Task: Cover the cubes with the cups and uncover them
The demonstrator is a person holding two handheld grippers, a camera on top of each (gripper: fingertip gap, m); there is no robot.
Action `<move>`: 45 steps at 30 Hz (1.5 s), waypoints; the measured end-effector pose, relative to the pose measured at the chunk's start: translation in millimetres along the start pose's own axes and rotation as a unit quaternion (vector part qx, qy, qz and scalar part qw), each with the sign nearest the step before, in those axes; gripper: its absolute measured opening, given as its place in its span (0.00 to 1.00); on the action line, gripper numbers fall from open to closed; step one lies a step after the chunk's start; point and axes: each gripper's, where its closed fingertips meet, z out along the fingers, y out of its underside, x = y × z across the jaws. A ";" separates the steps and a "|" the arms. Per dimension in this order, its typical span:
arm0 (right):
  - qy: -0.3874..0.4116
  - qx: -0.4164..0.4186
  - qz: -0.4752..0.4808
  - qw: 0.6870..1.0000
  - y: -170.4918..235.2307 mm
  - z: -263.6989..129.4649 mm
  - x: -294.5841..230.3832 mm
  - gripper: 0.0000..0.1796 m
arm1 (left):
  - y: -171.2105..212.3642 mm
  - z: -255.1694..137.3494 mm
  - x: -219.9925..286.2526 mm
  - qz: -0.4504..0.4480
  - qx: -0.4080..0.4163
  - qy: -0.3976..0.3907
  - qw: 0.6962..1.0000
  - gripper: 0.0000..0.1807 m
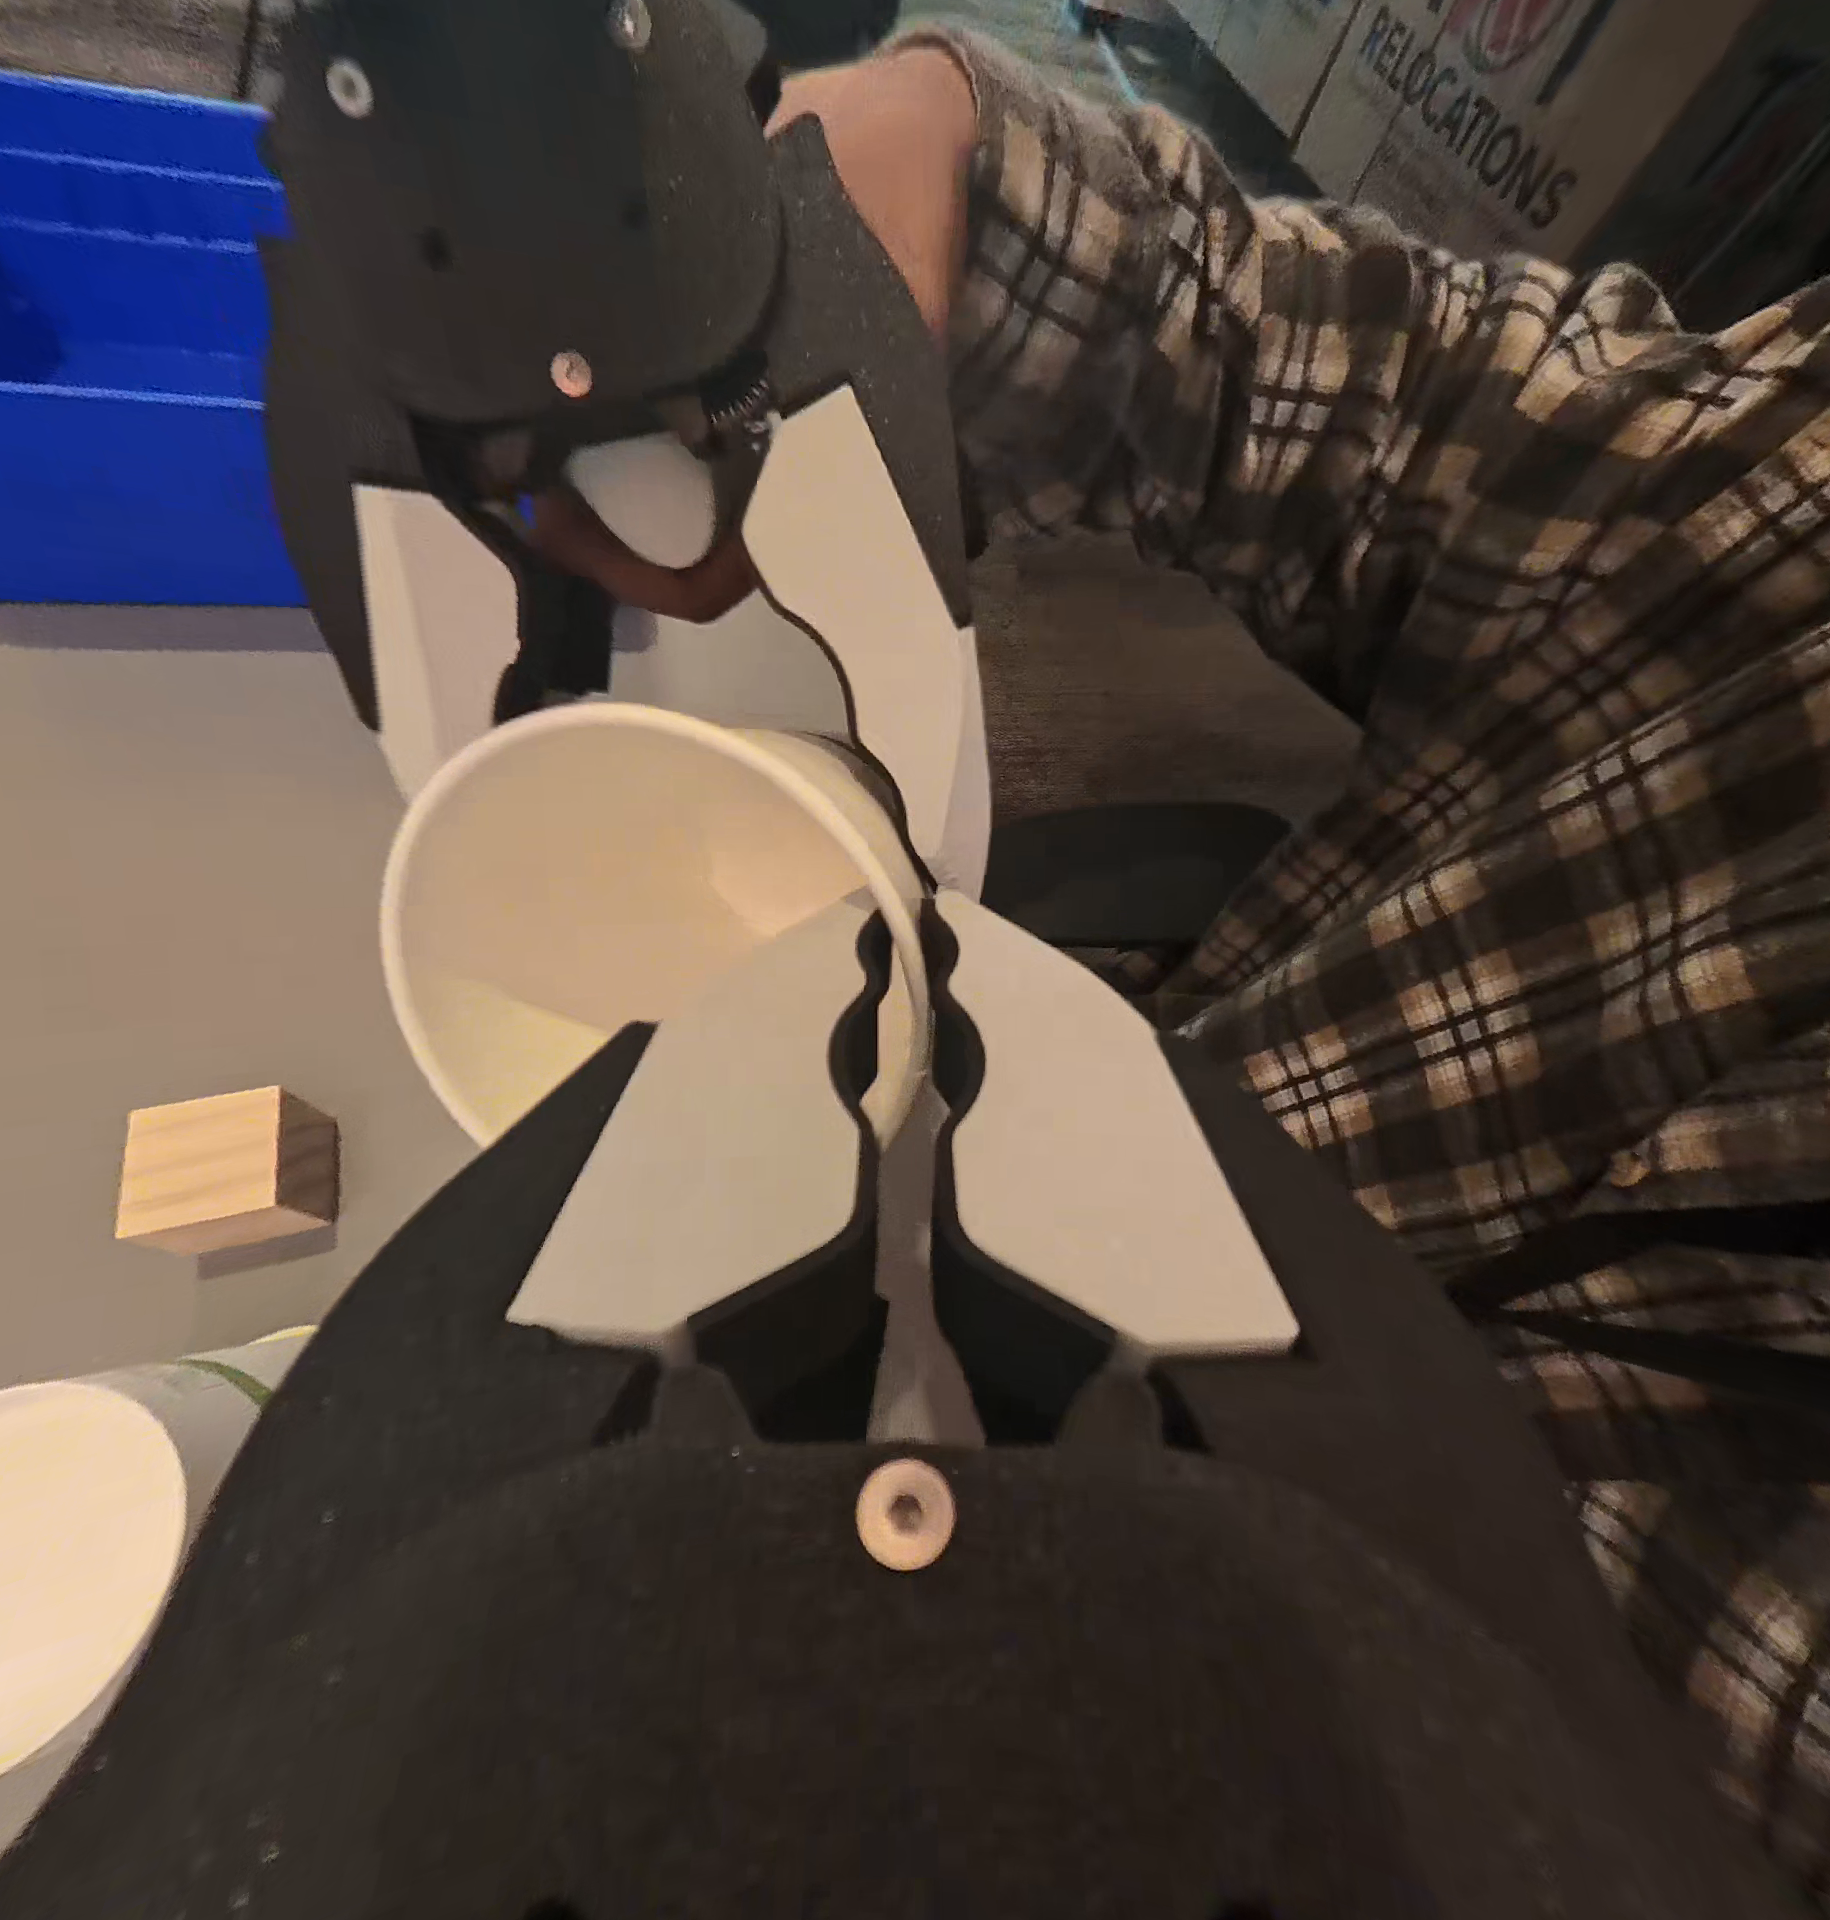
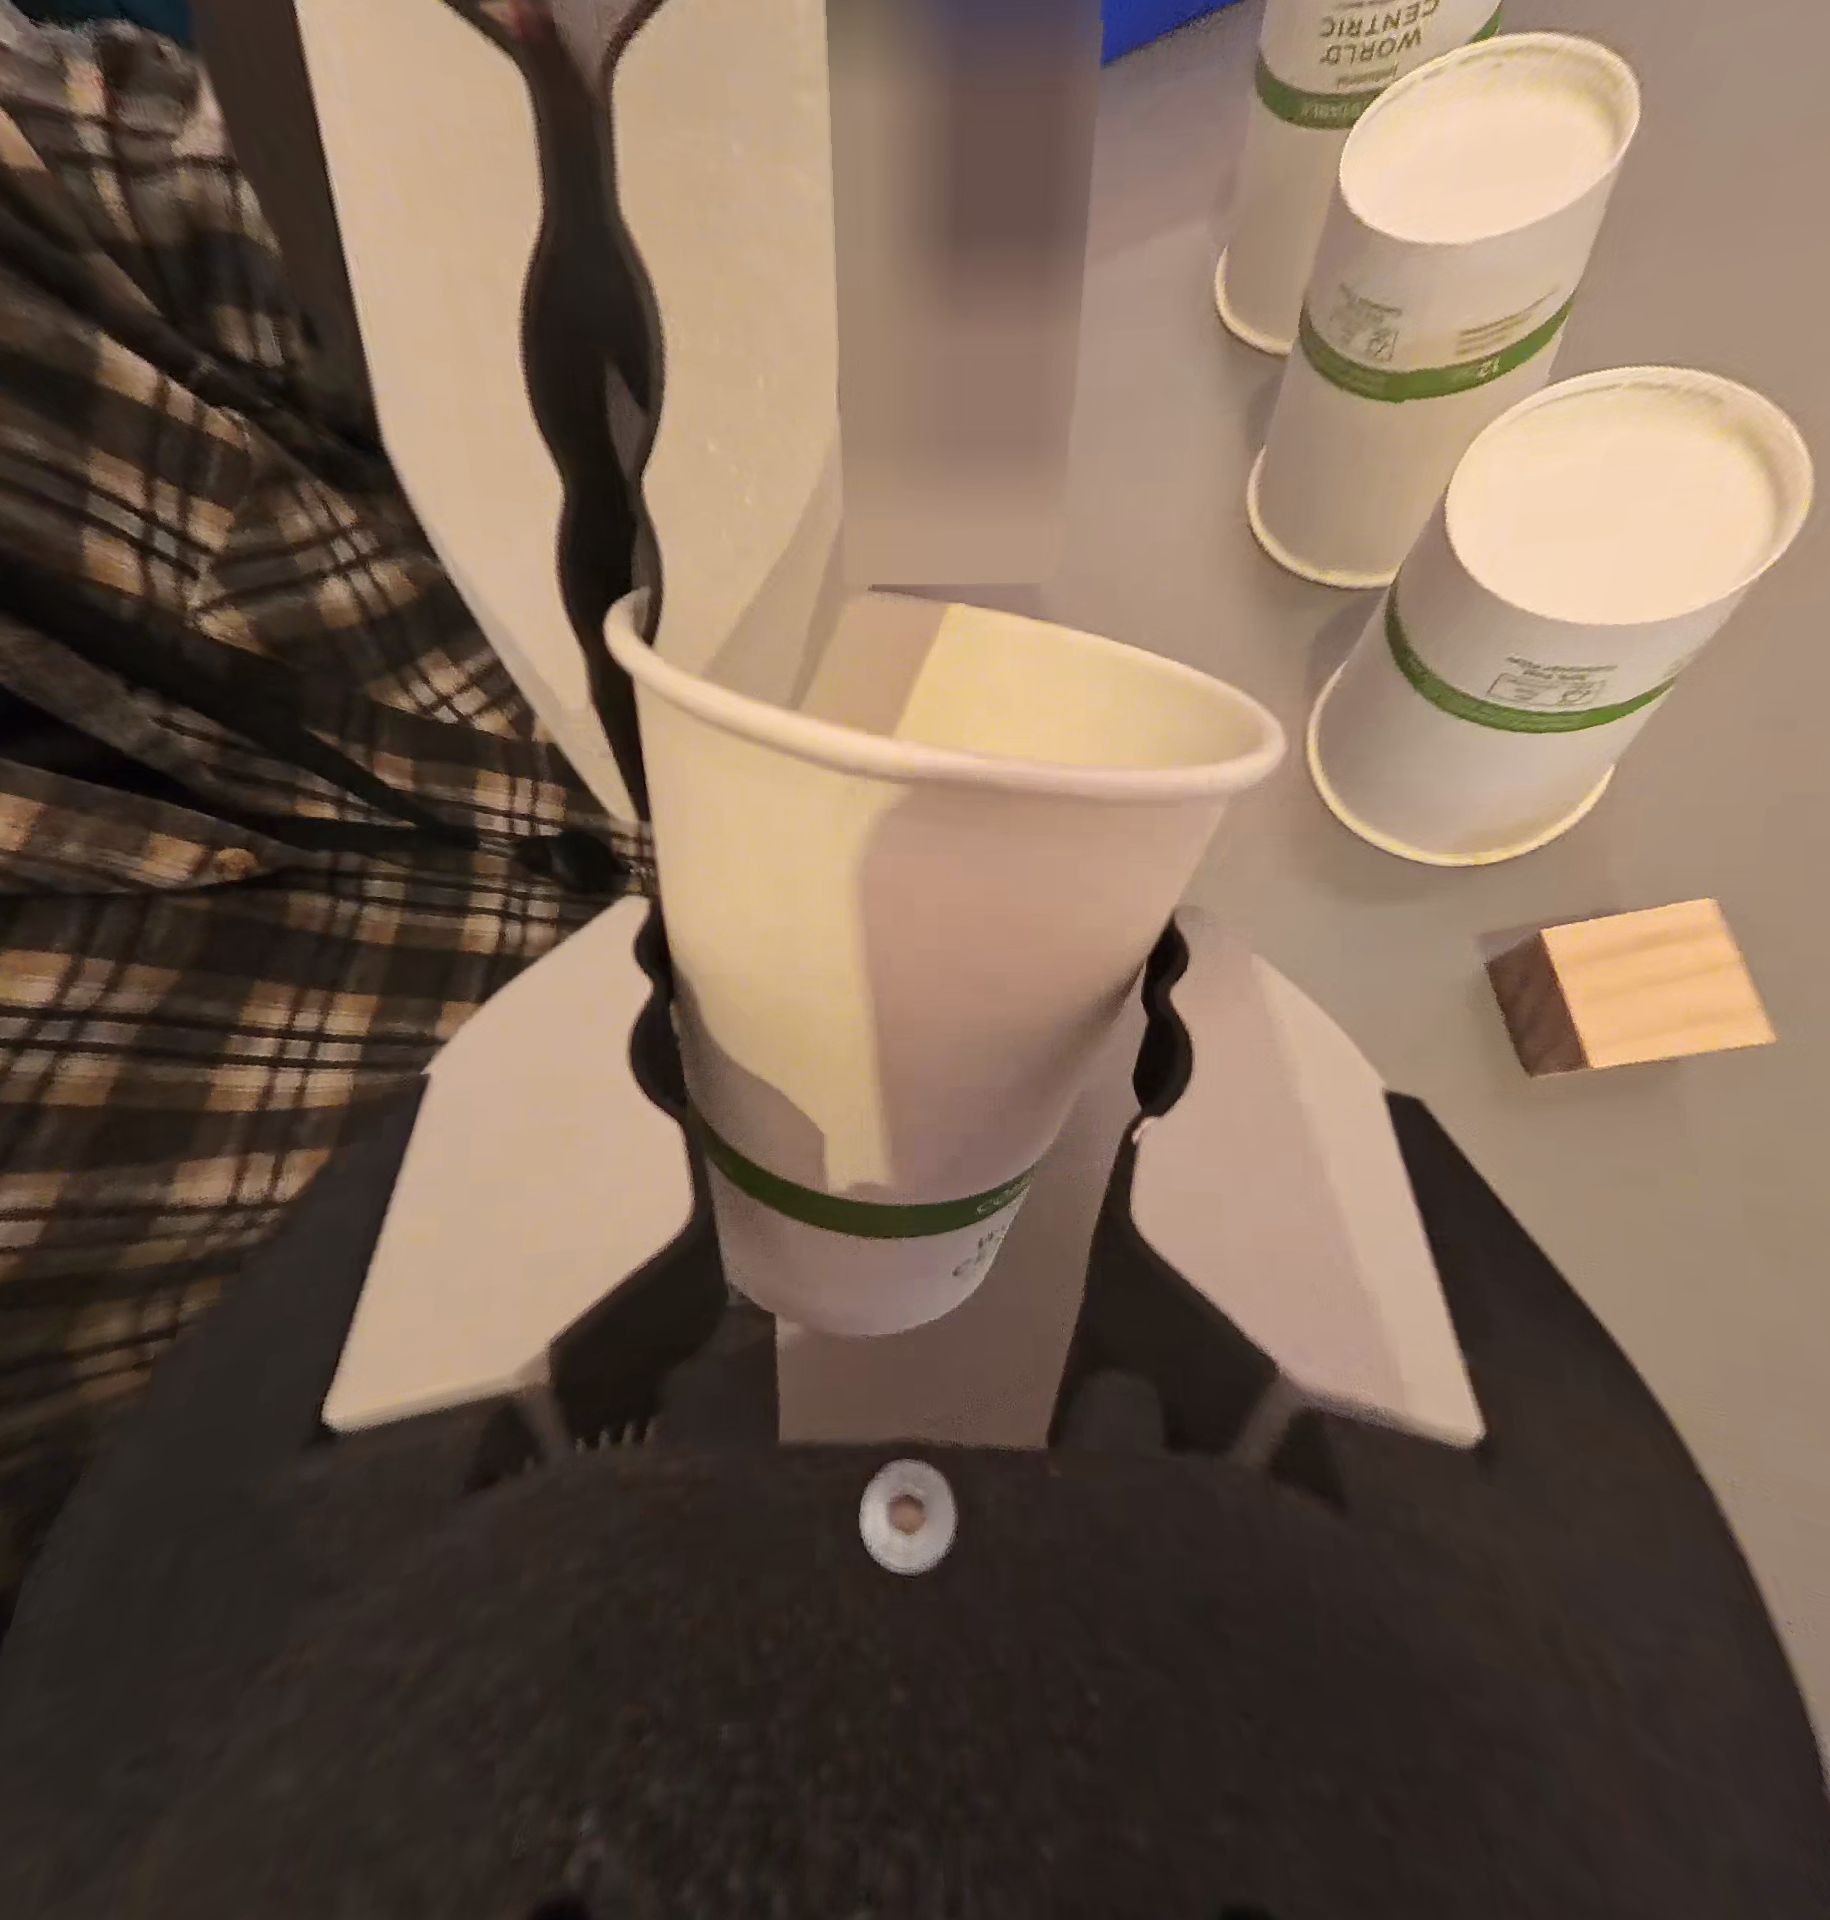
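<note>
A white paper cup with a green band point(image 2: 786, 883) is held off the grey table point(image 2: 1306, 1039) by both grippers. My right gripper point(image 2: 911, 1039) is shut around the cup's body near its base. My left gripper point(image 1: 906, 997) is shut on the cup's rim, one finger inside and one outside; it also shows in the right wrist view point(image 2: 620, 623). The cup's open mouth point(image 1: 620, 914) faces the left wrist camera. One bare wooden cube point(image 1: 225, 1169) sits on the table beside the held cup, also in the right wrist view point(image 2: 1628, 987).
Three upside-down paper cups point(image 2: 1555, 644) point(image 2: 1430, 312) point(image 2: 1306, 156) stand in a row beyond the cube; one shows in the left wrist view point(image 1: 49, 1538). A blue bin point(image 1: 111, 343) stands at the table's far side. A person's plaid sleeve point(image 1: 1410, 623) is close.
</note>
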 end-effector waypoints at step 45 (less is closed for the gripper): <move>0.481 0.068 0.171 0.857 155.0 -31.3 103.6 0.51 | 18.2 -133.9 16.0 -0.110 0.359 -0.088 0.923 0.18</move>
